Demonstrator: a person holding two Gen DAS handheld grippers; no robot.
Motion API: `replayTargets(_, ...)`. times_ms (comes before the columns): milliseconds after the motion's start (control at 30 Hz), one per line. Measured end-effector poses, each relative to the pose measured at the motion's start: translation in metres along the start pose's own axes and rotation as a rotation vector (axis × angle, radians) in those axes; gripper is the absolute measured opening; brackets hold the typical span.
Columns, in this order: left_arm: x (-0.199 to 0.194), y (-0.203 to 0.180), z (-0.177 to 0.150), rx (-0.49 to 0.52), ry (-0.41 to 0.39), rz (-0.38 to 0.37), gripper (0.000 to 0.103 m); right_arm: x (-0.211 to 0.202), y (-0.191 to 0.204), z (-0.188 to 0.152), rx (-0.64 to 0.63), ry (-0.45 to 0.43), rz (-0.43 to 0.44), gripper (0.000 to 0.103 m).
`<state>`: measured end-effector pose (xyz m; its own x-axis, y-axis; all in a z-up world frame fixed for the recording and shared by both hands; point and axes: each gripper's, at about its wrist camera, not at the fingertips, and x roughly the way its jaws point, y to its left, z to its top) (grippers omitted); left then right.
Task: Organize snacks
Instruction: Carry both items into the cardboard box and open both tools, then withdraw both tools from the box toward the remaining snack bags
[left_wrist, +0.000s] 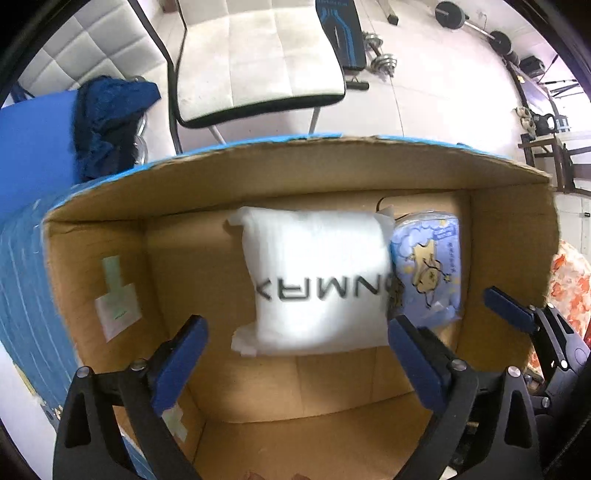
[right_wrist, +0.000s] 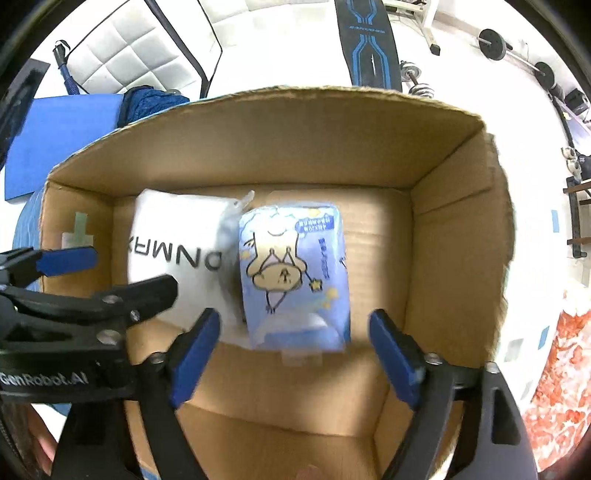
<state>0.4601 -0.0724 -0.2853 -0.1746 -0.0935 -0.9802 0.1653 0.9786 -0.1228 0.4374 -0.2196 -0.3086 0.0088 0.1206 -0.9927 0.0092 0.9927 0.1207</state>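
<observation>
Inside the cardboard box (left_wrist: 258, 173), two snack packs lie flat on the bottom, side by side; both grippers hang over the open top.

Item 1, cardboard box. Open-topped, brown, walls upright, far rim ragged. Risk: a gripper finger dropping carelessly could catch a wall or the rim and shove the box across whatever it stands on, which is hidden.

Item 2, white pack (left_wrist: 317, 280). Puffy, pillow-like, black lettering, lying toward the middle of the floor. Risk: likely air-filled, so a hard pinch could burst it or crush the contents; a shallow pinch on the slick film could slip off.

Item 3, blue pack (right_wrist: 295, 273). Cartoon print, lying touching the white pack's right edge, with bare floor between it and the right wall. Risk: its left edge sits against or slightly over the white pack, so moving either one would probably drag the other out of line.

Item 4, left gripper (left_wrist: 295, 354). Fingers spread wide, holding nothing, poised above the near end of the white pack and pointing down into the box. Risk: it hangs close beside the right gripper, and the two could knock together if either swings sideways.

Item 5, right gripper (right_wrist: 295, 343). Fingers likewise spread and empty, straddling the near end of the blue pack from above without visibly touching it.

Item 6, orange-and-white patterned surface (right_wrist: 554, 369), outside the right wall. Contents not identifiable; further snacks cannot be confirmed.
</observation>
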Motion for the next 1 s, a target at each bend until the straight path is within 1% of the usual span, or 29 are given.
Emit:
replayTargets(33, -0.007, 0.001, -0.006, 0.000, -0.015, 0.002, 0.100, -0.005, 0.001, -0.004, -0.003, -0.008, -0.007, 0.093)
replayTargets(67, -0.010, 0.003, -0.006, -0.005, -0.025, 0.003, 0.100, -0.013, 0.006, -0.007, -0.004, -0.012, -0.010, 0.093)
replayTargets(133, -0.022, 0.005, -0.018, -0.012, -0.058, 0.006, 0.100, -0.021, 0.009, -0.016, -0.002, -0.020, -0.004, 0.093)
replayTargets(200, -0.022, 0.002, -0.015, -0.021, -0.088, 0.011, 0.102, -0.029, 0.011, -0.027, -0.001, -0.029, -0.006, 0.100)
replayTargets(233, -0.028, 0.002, -0.022, -0.020, -0.110, 0.018, 0.103, -0.033, 0.010, -0.035, 0.001, -0.034, -0.011, 0.103)
replayTargets(267, -0.027, 0.003, -0.022, -0.017, -0.127, 0.027, 0.103, -0.036, 0.010, -0.042, 0.001, -0.045, -0.012, 0.103)
replayTargets(333, -0.035, 0.005, -0.033, -0.028, -0.168, 0.032, 0.103, -0.043, 0.015, -0.055, 0.004, -0.061, -0.019, 0.103)
replayTargets(433, -0.050, 0.008, -0.061, -0.050, -0.236, 0.023, 0.103, -0.055, 0.019, -0.079, 0.005, -0.085, -0.007, 0.103)
replayTargets(500, -0.060, 0.008, -0.079, -0.057, -0.281, 0.020, 0.103, -0.059, 0.021, -0.087, 0.003, -0.099, -0.010, 0.103)
replayTargets(567, -0.067, 0.008, -0.094, -0.064, -0.318, 0.028, 0.103, -0.069, 0.021, -0.104, 0.001, -0.120, -0.021, 0.103)
replayTargets(700, -0.085, 0.002, -0.119, -0.087, -0.379, 0.028, 0.103, -0.092, 0.023, -0.123, -0.010, -0.184, -0.053, 0.103)
replayTargets(767, -0.092, -0.002, -0.130, -0.093, -0.419, 0.055, 0.103, -0.105, 0.023, -0.132, -0.014, -0.213, -0.067, 0.103)
replayTargets(833, -0.100, -0.003, -0.143, -0.100, -0.459, 0.084, 0.103, -0.118, 0.022, -0.142, -0.010, -0.239, -0.059, 0.103)
replayTargets(1000, -0.113, -0.002, -0.175, -0.126, -0.518, 0.087, 0.103, -0.146, 0.022, -0.166, -0.019, -0.293, -0.075, 0.103)
